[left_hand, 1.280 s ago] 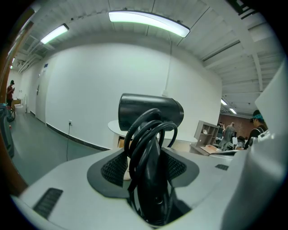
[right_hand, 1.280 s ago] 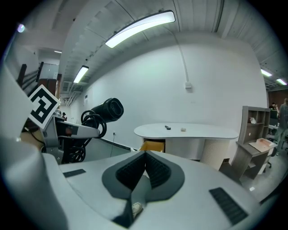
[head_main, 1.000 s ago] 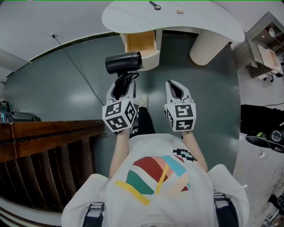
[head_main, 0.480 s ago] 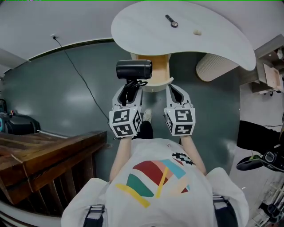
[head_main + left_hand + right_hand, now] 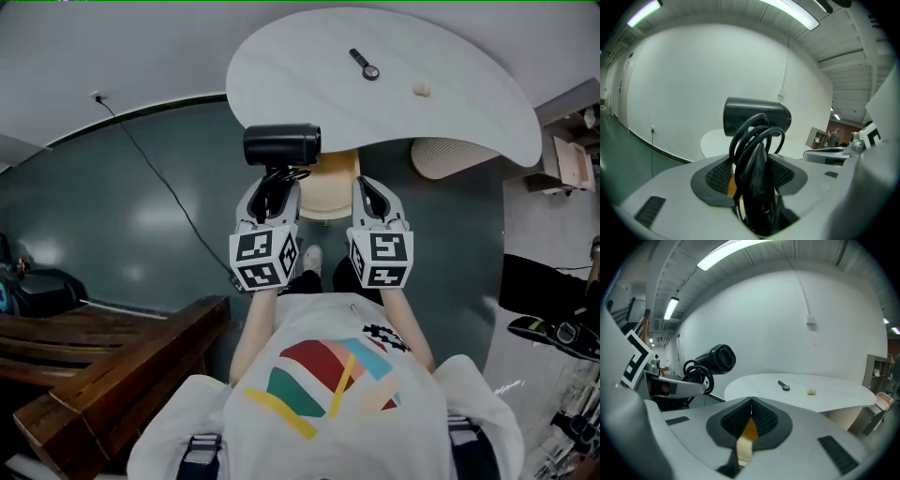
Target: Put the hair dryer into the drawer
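Observation:
A black hair dryer [image 5: 281, 145] is carried in the air, its barrel lying crosswise at the white table's near edge. My left gripper [image 5: 272, 192] is shut on its handle, and the coiled black cord [image 5: 757, 140] loops around the handle between the jaws. In the left gripper view the barrel [image 5: 757, 117] stands above the jaws. The open wooden drawer [image 5: 330, 183] hangs under the table [image 5: 309, 66], just ahead of both grippers. My right gripper [image 5: 375, 192] is level with the left one, shut and holding nothing. In the right gripper view the hair dryer [image 5: 717, 359] shows at the left.
On the table lie a small black tool [image 5: 362, 64] and a small pale lump [image 5: 422, 90]. A ribbed white table leg [image 5: 450, 155] stands at the right, and shelves [image 5: 567, 155] beyond it. Dark wooden furniture [image 5: 103, 356] sits at lower left. A cable [image 5: 159, 178] crosses the floor.
The person has walked toward the table. Both grippers and the hair dryer have come up to the drawer, which now sits partly hidden behind them.

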